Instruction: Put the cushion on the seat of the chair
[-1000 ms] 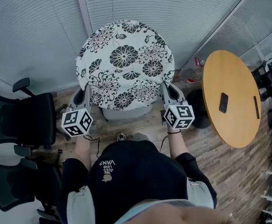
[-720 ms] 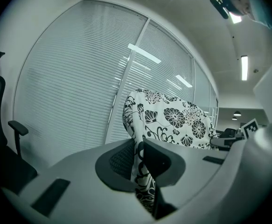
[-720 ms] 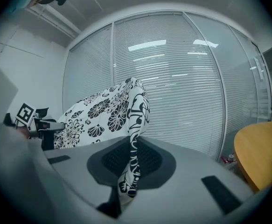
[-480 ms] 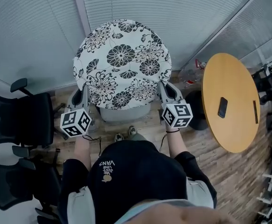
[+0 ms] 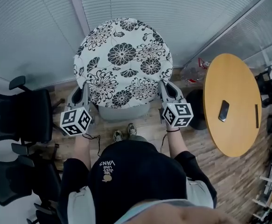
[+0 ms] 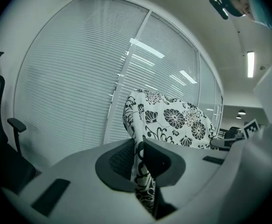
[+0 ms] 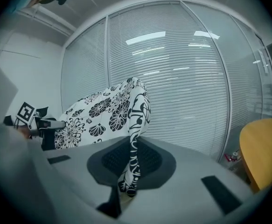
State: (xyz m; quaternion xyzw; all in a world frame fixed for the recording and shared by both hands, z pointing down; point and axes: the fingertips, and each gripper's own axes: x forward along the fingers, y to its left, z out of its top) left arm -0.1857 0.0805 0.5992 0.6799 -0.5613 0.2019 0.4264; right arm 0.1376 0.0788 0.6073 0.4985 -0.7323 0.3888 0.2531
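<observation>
Two tongs are clamping the floral cushion (image 5: pixel 122 62) at its lower corners: the left tongs (image 5: pixel 84 93) are pinching its left rim and the right tongs (image 5: pixel 165 90) its right rim. The cushion is being held raised over the grey chair seat (image 5: pixel 124 112), which is showing beneath its lower edge. A round wooden worktop (image 5: pixel 231 129) bearing a dark phone (image 5: pixel 223 110) is standing right; black office chairs (image 5: pixel 26 120) are standing left.

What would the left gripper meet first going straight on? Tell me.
The cushion: the left gripper clamps its edge. Past that, probably the blinds, though depth is unclear.
</observation>
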